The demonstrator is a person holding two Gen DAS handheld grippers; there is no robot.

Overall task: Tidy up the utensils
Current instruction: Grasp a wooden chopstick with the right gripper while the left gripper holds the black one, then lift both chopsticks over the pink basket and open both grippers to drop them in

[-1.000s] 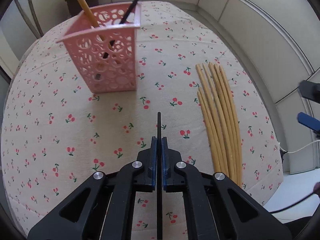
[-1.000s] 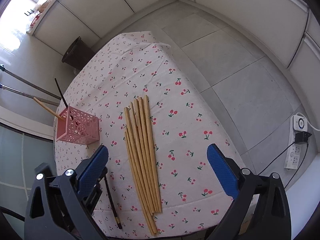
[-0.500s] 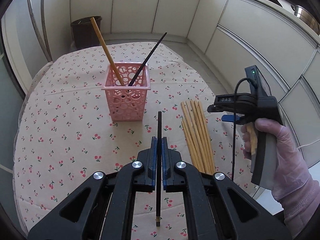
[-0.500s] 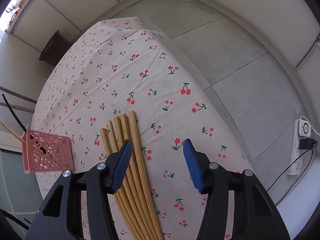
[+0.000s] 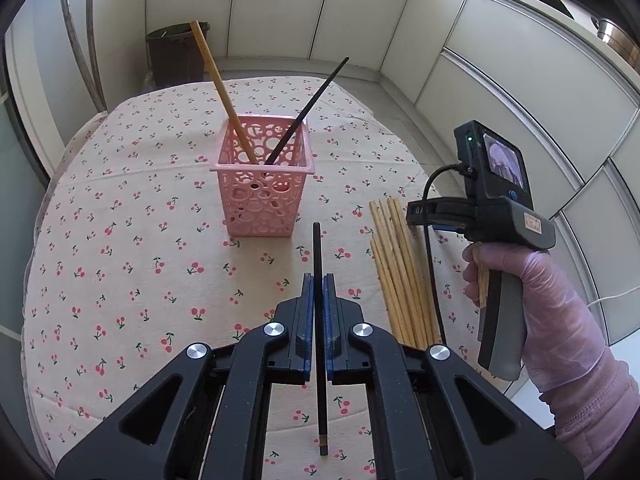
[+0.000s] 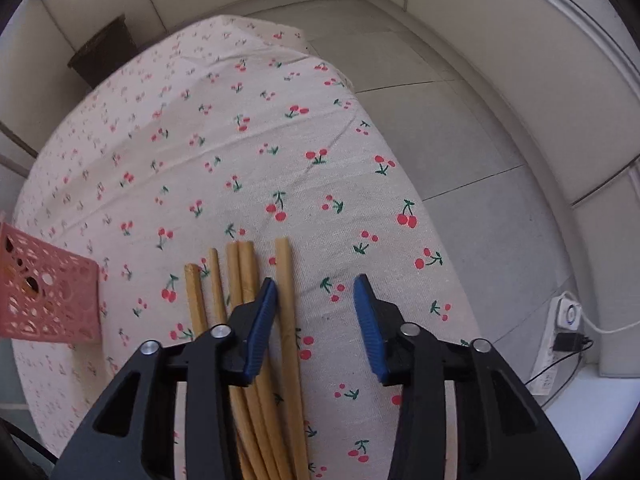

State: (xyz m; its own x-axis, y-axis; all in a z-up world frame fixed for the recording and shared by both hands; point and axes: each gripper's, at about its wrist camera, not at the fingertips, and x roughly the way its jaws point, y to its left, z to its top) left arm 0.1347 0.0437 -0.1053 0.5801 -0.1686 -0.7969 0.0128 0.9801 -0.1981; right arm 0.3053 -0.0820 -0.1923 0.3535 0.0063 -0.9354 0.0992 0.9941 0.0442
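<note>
My left gripper point(image 5: 317, 292) is shut on a black chopstick point(image 5: 318, 256) and holds it above the cherry-print tablecloth point(image 5: 120, 248), short of the pink perforated holder point(image 5: 264, 192). The holder has one wooden chopstick point(image 5: 218, 80) and one black chopstick point(image 5: 316, 100) standing in it. My right gripper point(image 6: 316, 304) is open and low over the far ends of a bundle of wooden chopsticks point(image 6: 244, 276); its left finger sits over the bundle, and the rightmost stick point(image 6: 286, 280) lies between the jaws. The bundle point(image 5: 400, 272) and right gripper body point(image 5: 492, 208) show in the left wrist view.
A dark bin point(image 5: 176, 52) stands on the floor beyond the table. Pale cabinets point(image 5: 520, 92) curve round the right side. The table's right edge point(image 6: 420, 208) drops to a tiled floor with a power strip point(image 6: 564, 316). The holder's corner point(image 6: 52, 300) shows at left.
My left gripper has pulled back and risen with the black chopstick, so the holder looks farther off. My right gripper has dropped to the wooden chopsticks and its jaws have narrowed around them.
</note>
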